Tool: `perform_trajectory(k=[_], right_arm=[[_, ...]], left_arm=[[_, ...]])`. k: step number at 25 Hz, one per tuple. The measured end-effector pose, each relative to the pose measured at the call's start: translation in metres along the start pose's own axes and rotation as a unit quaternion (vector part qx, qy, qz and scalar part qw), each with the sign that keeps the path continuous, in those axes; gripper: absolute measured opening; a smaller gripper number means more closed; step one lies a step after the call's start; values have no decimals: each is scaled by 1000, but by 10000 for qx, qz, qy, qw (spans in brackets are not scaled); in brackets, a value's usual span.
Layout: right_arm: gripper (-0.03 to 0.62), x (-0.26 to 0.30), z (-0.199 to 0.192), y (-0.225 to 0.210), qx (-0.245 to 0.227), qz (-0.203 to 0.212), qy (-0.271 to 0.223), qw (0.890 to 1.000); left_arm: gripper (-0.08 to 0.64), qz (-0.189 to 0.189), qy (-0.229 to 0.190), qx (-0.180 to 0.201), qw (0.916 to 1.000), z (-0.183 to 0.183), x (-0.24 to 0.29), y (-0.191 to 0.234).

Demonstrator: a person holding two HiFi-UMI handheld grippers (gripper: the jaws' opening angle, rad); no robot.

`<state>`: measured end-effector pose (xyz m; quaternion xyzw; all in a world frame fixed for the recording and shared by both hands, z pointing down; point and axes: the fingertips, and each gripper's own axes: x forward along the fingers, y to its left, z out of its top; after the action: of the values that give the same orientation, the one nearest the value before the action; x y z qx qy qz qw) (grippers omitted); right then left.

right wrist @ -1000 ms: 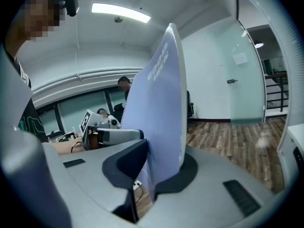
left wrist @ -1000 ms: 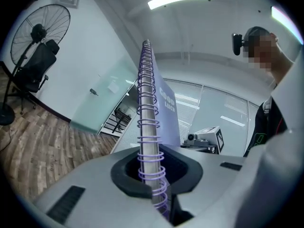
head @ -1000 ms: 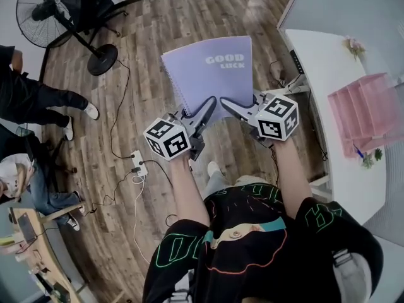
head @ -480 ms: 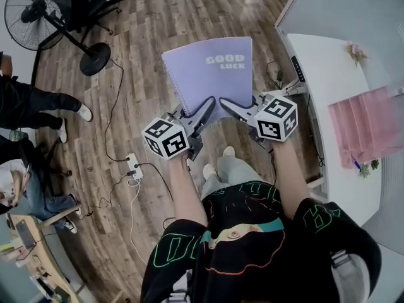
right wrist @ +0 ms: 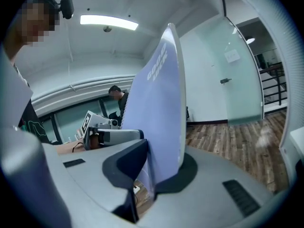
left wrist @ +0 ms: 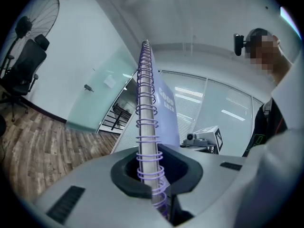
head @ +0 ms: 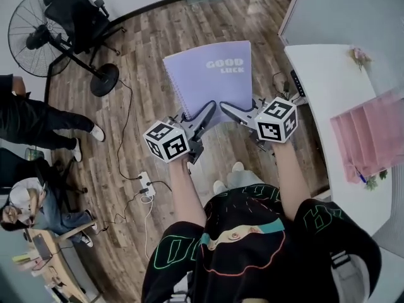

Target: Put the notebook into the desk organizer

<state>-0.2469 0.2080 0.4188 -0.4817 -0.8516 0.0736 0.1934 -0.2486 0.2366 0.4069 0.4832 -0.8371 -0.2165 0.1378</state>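
A lilac spiral notebook with "GOOD LUCK" on its cover is held out flat above the wooden floor. My left gripper is shut on its near edge at the spiral-bound side; the coil runs up between the jaws in the left gripper view. My right gripper is shut on the near edge further right, with the lilac cover pinched between its jaws. The pink desk organizer stands on the white desk at the right, well apart from the notebook.
A standing fan and an office chair stand at the back left. Cables and a power strip lie on the floor below my left arm. People stand and sit at the left edge. A small plant sits on the desk.
The view has shifted a little, so the fan, chair and desk sit differently in frame. Both grippers still hold the notebook in the same way.
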Motion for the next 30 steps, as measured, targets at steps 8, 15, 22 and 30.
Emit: perform_trajectory(k=[8,15,22,30], right_arm=[[57,-50,26,-64,66,-428,-470,9980],[57,-118,16,-109,370,-1311,-835,9872],[57,-184,-6,-142,929,-2681,-1102,9525],[57,-301,-87,-118,1717,-4264,-1542,8746]], left_arm=[[35,-464,364,289,9978,16,86,-11],[35,-1332,920,320,9863,-5,161,-42],[35,-2532,1742,77,9516,-37,228,-74],[34,-3997,2853,-146,8710,-136,267,-173]])
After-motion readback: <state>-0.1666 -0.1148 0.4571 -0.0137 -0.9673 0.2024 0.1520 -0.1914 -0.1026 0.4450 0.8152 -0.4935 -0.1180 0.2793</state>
